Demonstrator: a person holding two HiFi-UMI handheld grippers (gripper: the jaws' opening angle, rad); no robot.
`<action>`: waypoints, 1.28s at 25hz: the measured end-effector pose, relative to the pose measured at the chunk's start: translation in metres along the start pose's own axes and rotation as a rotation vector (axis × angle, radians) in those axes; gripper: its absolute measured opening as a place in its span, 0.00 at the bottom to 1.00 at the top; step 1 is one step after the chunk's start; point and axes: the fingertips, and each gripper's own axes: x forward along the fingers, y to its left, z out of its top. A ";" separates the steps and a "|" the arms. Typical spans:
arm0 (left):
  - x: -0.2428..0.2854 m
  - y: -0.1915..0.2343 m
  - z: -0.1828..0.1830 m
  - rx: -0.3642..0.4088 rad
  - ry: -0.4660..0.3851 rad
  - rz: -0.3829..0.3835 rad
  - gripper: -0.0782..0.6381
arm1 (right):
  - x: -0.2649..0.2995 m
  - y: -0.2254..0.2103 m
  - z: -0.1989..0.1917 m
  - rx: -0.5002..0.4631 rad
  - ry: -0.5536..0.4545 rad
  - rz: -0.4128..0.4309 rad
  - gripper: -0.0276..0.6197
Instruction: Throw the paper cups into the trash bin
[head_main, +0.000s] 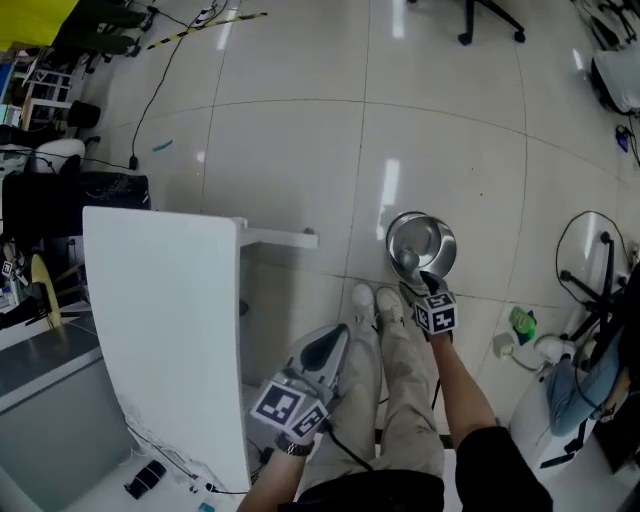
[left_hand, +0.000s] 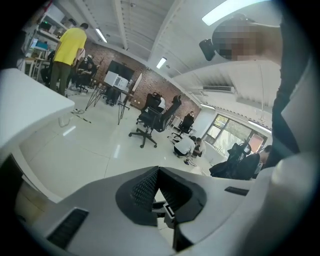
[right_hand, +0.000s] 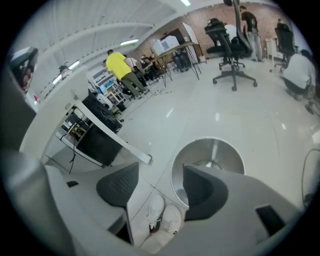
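Note:
The round steel trash bin (head_main: 420, 243) stands open on the tiled floor just ahead of the person's white shoes (head_main: 372, 300). In the right gripper view the bin (right_hand: 207, 157) lies just past the jaws. A pale shape rests inside it; I cannot tell what it is. No paper cup shows outside the bin. My right gripper (head_main: 426, 283) hangs over the bin's near rim, open and empty (right_hand: 160, 186). My left gripper (head_main: 340, 335) sits lower left beside the table, its dark pads meeting at the tip (left_hand: 157, 171) with nothing held.
A white table (head_main: 170, 330) fills the left, its edge close to the left gripper. Cables, a green item (head_main: 522, 322) and a stand lie to the right of the bin. An office chair (right_hand: 230, 50) and a person in a yellow shirt (right_hand: 122, 67) are farther off.

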 end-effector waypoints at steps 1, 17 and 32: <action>-0.007 -0.001 0.010 0.010 -0.016 0.011 0.11 | -0.014 0.010 0.018 -0.030 -0.032 -0.002 0.46; -0.123 -0.073 0.195 0.166 -0.364 0.084 0.11 | -0.297 0.175 0.306 -0.323 -0.606 0.017 0.21; -0.297 -0.056 0.265 0.209 -0.639 0.279 0.11 | -0.433 0.444 0.414 -0.615 -0.877 0.368 0.05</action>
